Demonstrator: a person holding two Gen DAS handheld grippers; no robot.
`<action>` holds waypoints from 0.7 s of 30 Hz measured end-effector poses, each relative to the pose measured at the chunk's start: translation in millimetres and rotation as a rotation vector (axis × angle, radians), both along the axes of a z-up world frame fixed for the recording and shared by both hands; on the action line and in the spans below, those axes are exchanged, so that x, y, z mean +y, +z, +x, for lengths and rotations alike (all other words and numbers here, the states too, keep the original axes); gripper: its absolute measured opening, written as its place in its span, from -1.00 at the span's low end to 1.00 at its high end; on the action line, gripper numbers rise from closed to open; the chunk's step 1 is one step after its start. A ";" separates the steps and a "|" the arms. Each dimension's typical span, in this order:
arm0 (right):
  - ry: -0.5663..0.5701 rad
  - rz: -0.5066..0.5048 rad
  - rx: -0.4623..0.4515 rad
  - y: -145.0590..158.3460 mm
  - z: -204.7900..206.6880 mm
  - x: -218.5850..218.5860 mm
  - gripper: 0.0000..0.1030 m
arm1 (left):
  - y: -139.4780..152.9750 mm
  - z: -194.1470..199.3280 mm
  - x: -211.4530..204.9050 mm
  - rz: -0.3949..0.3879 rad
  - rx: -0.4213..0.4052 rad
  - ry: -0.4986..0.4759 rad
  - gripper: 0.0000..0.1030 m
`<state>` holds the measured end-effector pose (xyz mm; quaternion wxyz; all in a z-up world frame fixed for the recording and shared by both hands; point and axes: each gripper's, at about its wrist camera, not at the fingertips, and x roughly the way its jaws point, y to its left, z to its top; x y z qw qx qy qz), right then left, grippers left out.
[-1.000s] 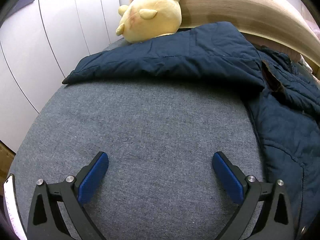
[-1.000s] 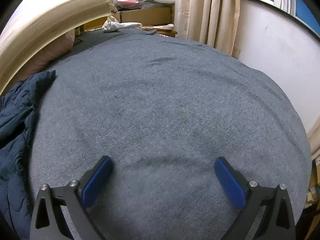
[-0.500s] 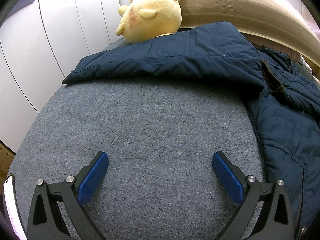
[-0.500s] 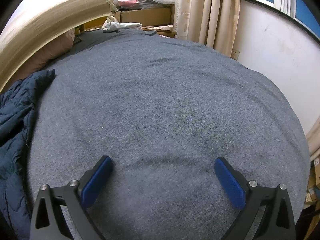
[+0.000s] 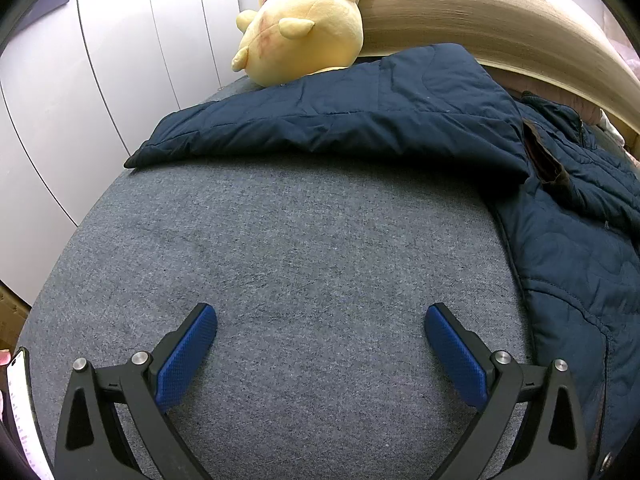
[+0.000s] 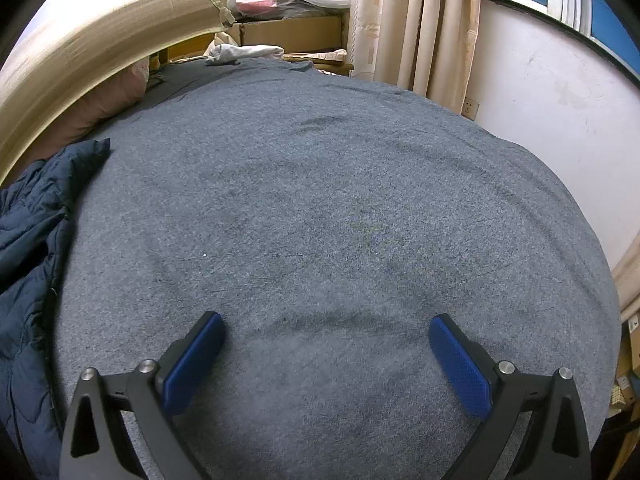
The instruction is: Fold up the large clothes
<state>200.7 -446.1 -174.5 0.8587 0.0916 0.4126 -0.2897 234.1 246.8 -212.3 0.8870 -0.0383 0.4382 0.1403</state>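
A dark navy quilted jacket (image 5: pixel 400 116) lies on the grey bed cover (image 5: pixel 304 248), one sleeve stretched to the left across the far side and the body running down the right edge. The same jacket (image 6: pixel 32 240) shows at the left edge of the right wrist view. My left gripper (image 5: pixel 320 320) hovers open over bare cover, short of the sleeve, with nothing between its blue pads. Over the empty grey cover (image 6: pixel 340 220) my right gripper (image 6: pixel 326 328) also stands open, well to the right of the jacket.
A yellow plush toy (image 5: pixel 304 28) sits behind the sleeve against the tan headboard (image 5: pixel 500 20). White wardrobe doors (image 5: pixel 80 80) stand left of the bed. Cardboard boxes with piled clothes (image 6: pixel 288 8), curtains (image 6: pixel 412 24) and a white wall (image 6: pixel 560 120) border the far and right sides.
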 end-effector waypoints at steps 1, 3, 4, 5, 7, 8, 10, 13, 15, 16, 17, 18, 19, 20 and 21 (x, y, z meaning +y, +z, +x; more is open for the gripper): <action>0.000 0.000 0.000 0.0 0.0 0.0 1.00 | 0.2 -0.1 -0.6 0.000 0.000 0.000 1.00; 0.000 0.000 0.000 0.0 0.0 0.0 1.00 | 0.0 0.0 0.0 0.000 0.000 0.000 1.00; 0.000 0.000 0.000 0.1 0.0 0.0 1.00 | 0.2 -0.1 -0.7 0.000 0.000 0.000 1.00; 0.000 0.000 0.000 0.1 0.0 -0.1 1.00 | 0.3 -0.1 -0.8 0.000 0.000 0.000 1.00; 0.000 0.002 -0.001 -0.1 -0.1 -0.1 1.00 | 0.2 -0.1 -0.7 0.000 0.000 0.000 1.00; 0.000 0.003 -0.002 -0.1 -0.3 -0.1 1.00 | 0.3 -0.2 -0.9 0.000 0.000 0.000 1.00; 0.000 0.007 -0.005 0.0 -0.8 -0.2 1.00 | 0.2 -0.2 -0.8 0.000 0.000 0.000 1.00; 0.000 0.009 -0.007 0.0 -1.3 -1.1 1.00 | 0.3 -0.2 -0.8 0.000 0.000 0.000 1.00; 0.000 0.011 -0.010 -0.1 -1.4 -1.8 1.00 | 0.3 -0.2 -1.0 0.000 0.000 0.000 1.00; 0.000 0.013 -0.011 -0.2 -1.6 -2.2 1.00 | 0.3 -0.2 -0.9 0.000 0.000 0.000 1.00; 0.000 0.014 -0.013 -0.1 -2.2 -2.7 1.00 | 0.3 -0.2 -1.0 0.000 0.000 0.001 1.00; 0.000 0.015 -0.014 -0.1 -2.3 -2.9 1.00 | 0.3 -0.2 -1.0 0.000 0.000 0.000 1.00; 0.000 0.016 -0.015 0.0 -2.5 -3.0 1.00 | 0.1 -0.2 -0.5 0.000 0.000 0.000 1.00; 0.000 0.017 -0.016 -0.3 -2.6 -3.2 1.00 | 0.3 -0.3 -1.0 0.000 0.000 0.001 1.00; 0.000 0.018 -0.016 -0.3 -2.6 -3.2 1.00 | 0.1 -0.2 -0.4 0.000 0.000 0.001 1.00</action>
